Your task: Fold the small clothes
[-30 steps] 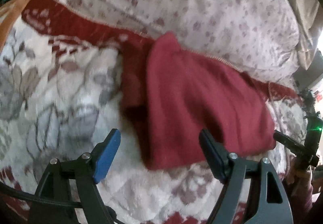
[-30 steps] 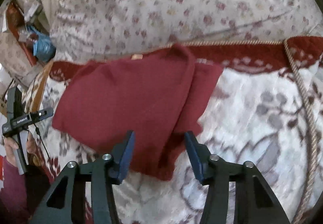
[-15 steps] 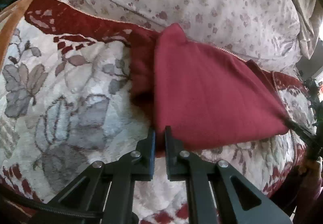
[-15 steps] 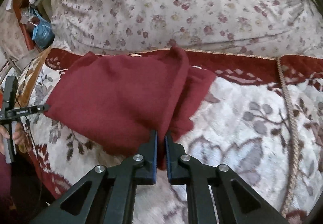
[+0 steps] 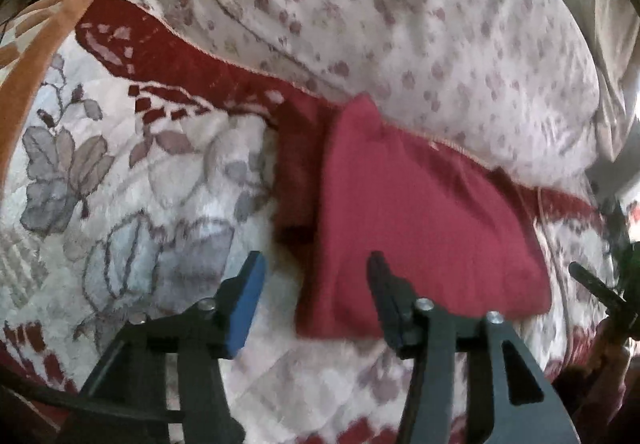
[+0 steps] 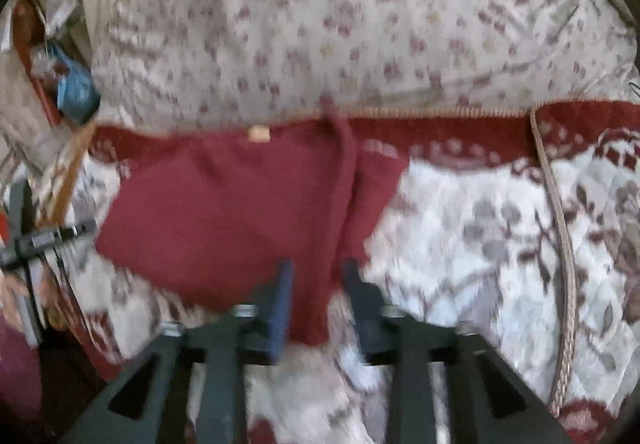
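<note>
Your left gripper (image 5: 316, 284) fingers wide, right gripper (image 6: 316, 284) fingers narrowly apart, both over folded red garment (image 5: 420, 228) on bed (image 5: 140, 204).

The left gripper (image 5: 316, 280) has its jaws spread wide apart, gripping nothing. The right gripper (image 6: 318, 284) is also parted, though more narrowly, its blue-padded fingers (image 6: 280, 300) blurred and empty.

The folded garment (image 5: 420, 228) lies on the blanket (image 5: 140, 204) at frame centre, its far edge against the pillow (image 5: 380, 24) filling the upper frame.
</note>
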Motion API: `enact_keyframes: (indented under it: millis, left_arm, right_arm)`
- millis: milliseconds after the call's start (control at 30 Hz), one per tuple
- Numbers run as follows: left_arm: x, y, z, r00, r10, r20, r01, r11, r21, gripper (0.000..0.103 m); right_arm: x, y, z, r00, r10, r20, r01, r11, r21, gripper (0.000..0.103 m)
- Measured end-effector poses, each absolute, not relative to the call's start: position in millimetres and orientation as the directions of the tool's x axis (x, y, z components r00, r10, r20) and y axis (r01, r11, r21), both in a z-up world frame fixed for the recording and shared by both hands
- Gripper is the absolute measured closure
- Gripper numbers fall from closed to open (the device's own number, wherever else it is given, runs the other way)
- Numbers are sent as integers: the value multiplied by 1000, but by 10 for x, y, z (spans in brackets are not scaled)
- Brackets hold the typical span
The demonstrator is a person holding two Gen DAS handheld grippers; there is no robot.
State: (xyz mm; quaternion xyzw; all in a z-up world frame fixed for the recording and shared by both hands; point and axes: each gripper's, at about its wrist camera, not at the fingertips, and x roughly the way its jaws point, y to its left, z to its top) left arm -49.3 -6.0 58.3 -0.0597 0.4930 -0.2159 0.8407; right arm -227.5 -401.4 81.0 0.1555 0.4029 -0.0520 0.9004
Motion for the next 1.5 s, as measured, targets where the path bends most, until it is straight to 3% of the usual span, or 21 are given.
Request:
enact_keyframes:
  millis: [33,133,333,467,533,733,933,1133,1267,1500]
  left_arm:
    - [-472,-100,583,426,-416,-803,302,902,-307,49]
    - [-401,-270,551,475,-357,-804,283,927,-244,41]
    - [-149,-422,361,516,-215,-829,232,967,-107,38]
    - [29,-326,196,483,-195,-854,166,978,-130,22]
    - [49,-326,186,479,-202,-854,167,976,-138,22]
    - [54,-333,189,480,-208,-853,169,975,-142,22]
    - [39,-323,191,475,-219,-852,167,973,-157,22]
    - [29,-304,182,470,-227,-853,170,972,-165,22]
    - [39,-290,172,462,-238,-854,168,969,-179,21]
    - [83,-284,169,453,-248,-856,165,967,-193,21]
  right_arm:
    - [-2178,-4012,850,686,23,-727,225,944,242,42]
    - [-1782,-3933,824,676,24,-736,212,951,226,42]
    - [-882,-3996,473,620,-6,-784,254,948,193,42]
    - [-450,-4310,23,525,-102,-845,382,916,127,42]
    - [-389,-4371,-21,532,-91,-842,404,901,158,42]
    - [-367,-4080,329,567,-173,-805,379,923,69,41]
    - [-65,-3254,686,642,138,-754,103,959,263,41]
    - [513,-2330,442,572,184,-799,-68,982,177,41]
    - [847,-2136,181,542,121,-832,-49,992,113,41]
    - [1133,-2145,-85,511,93,-855,39,990,132,41]
